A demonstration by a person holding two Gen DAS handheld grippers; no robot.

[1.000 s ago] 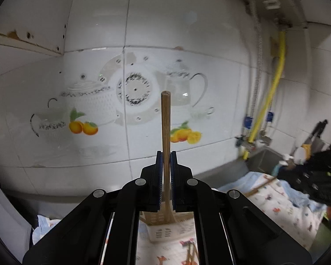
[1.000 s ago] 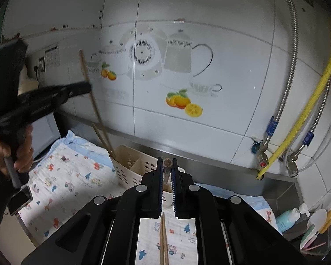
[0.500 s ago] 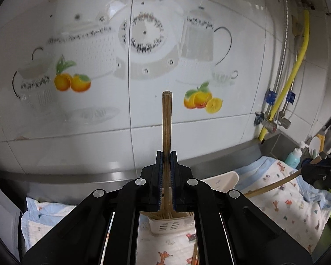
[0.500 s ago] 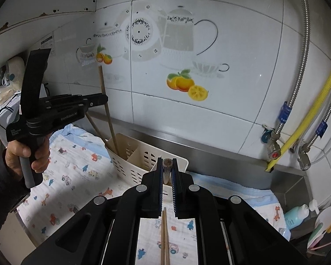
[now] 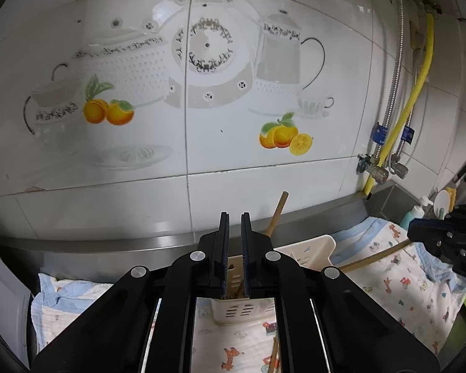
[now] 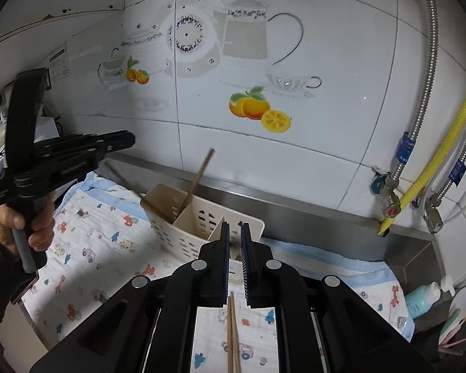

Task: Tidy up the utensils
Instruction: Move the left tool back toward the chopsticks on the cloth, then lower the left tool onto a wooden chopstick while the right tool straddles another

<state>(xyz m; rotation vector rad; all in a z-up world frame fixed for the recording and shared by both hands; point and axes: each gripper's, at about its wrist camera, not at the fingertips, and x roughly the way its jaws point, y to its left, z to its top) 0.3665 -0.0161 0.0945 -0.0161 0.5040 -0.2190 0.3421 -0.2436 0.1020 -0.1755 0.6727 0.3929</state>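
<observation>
No text can be read: the white printed sticker on the wall tile, up and left of the right hand-held gripper, is too blurred.

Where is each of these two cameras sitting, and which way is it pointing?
Left wrist camera: rides on the left gripper and faces the tiled wall over the white caddy. It shows its own black fingers, plus the right gripper holding a chopstick.
Right wrist camera: rides on the right gripper and faces the same wall from further right. It shows its own fingers, the left gripper and the person's left hand.
Shared: wall, caddy, patterned cloth, each other's gripper.
</observation>
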